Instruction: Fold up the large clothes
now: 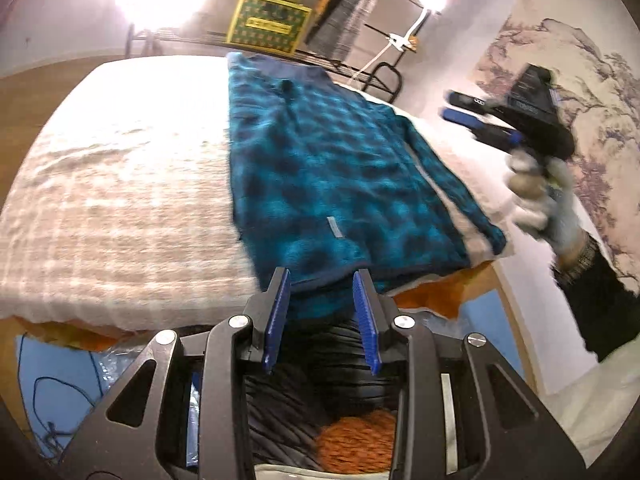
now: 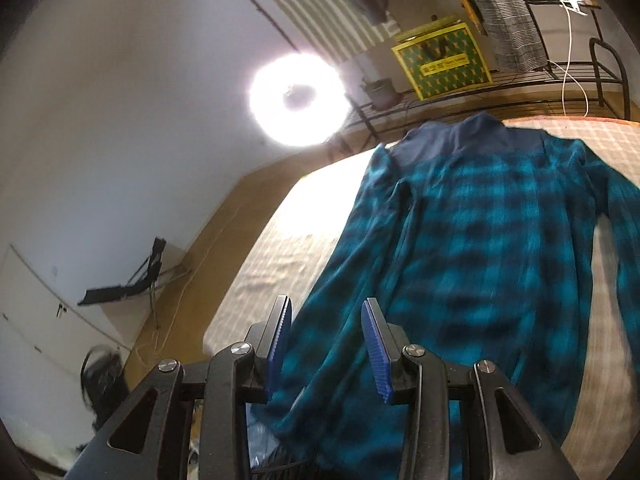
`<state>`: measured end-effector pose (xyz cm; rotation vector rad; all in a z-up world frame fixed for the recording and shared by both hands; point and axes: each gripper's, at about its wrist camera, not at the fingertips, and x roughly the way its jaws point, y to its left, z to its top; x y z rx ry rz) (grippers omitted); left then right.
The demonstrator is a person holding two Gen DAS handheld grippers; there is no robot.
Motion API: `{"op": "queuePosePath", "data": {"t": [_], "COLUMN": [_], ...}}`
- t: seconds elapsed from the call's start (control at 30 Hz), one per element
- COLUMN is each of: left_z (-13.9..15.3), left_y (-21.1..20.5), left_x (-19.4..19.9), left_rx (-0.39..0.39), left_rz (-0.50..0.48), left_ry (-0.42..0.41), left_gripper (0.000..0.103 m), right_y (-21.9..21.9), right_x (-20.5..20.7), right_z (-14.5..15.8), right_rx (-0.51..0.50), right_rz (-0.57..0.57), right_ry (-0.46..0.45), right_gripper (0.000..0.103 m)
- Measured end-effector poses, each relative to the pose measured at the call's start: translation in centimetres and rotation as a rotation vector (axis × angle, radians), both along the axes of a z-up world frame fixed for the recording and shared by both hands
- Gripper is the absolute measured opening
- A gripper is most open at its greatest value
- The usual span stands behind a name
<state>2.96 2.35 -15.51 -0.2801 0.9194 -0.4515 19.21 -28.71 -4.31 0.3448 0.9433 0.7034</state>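
Lying flat, plaid shirt beside bare bedcover; left gripper at hem.

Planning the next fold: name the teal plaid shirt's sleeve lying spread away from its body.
The sleeve on the right wrist view's right side; checked bedcover shows between it and the body, the other sleeve hugs it.

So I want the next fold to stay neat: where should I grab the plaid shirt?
Take the shirt at its near hem, coming in low from the table's near edge. It lies flat with collar far away, and the left gripper, open, already straddles that hem.
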Motion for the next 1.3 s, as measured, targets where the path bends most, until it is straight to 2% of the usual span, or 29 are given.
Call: {"op": "queuePosePath", "data": {"t": [0.2,0.43,0.53,0.6,0.63,0.7,0.77,0.83,0.9,0.97,1.03,1.1,1.17,1.3], "left_z": [-3.2,-5.8,-7.2,-7.8,-8.0,-8.0,-7.4,-6.7,-6.1,-5.7,-5.3,-4.9,-4.8,-4.9], "left_y": [-0.7,-2.2,-2.9,-3.4,-3.6,-3.6,-3.1,-2.3,-1.3,-0.3,0.6,0.9,0.8,-0.7], "left_x": [2.0,4.8,4.9,4.2,3.9,3.2,2.4,1.6,1.1,0.9,0.8,1.1,1.7,3.6], "left_rx": [0.020,0.001,-0.014,0.004,0.004,-0.009,-0.028,-0.034,-0.039,-0.041,-0.041,-0.024,-0.008,0.039], "left_rz": [0.011,0.008,-0.019,-0.042,-0.051,-0.058,-0.050,-0.023,0.011,0.043,0.063,0.074,0.065,0.047], "left_ry": [0.020,0.042,0.084,0.081,0.081,0.086,0.075,0.055,0.041,0.036,0.027,0.012,-0.001,-0.011], "left_gripper": [0.031,0.031,0.031,0.031,0.031,0.031,0.031,0.031,0.031,0.031,0.031,0.031,0.031,0.031], "right_y": [4.2,11.0,12.9,13.3,13.0,12.2,11.1,10.8,11.2,11.4,10.9,9.8,9.2,10.2], "right_x": [-3.3,-3.6,-4.2,-4.6,-4.8,-4.8,-4.7,-4.7,-4.8,-4.7,-4.8,-5.3,-5.7,-6.1], "right_z": [-3.7,-9.0,-11.1,-12.7,-13.3,-13.6,-13.5,-13.5,-14.0,-14.5,-13.9,-12.2,-11.4,-13.7], "right_rx": [-0.086,-0.166,-0.312,-0.447,-0.480,-0.467,-0.413,-0.393,-0.399,-0.369,-0.335,-0.289,-0.298,-0.372], "right_rz": [0.057,0.179,0.193,0.171,0.154,0.126,0.091,0.085,0.108,0.139,0.134,0.116,0.097,0.111], "right_ry": [0.015,0.071,0.081,0.080,0.084,0.106,0.143,0.161,0.178,0.210,0.223,0.195,0.159,0.184], "right_gripper": [0.034,0.025,0.025,0.030,0.034,0.039,0.045,0.046,0.037,0.004,0.003,0.003,0.003,0.003]}}
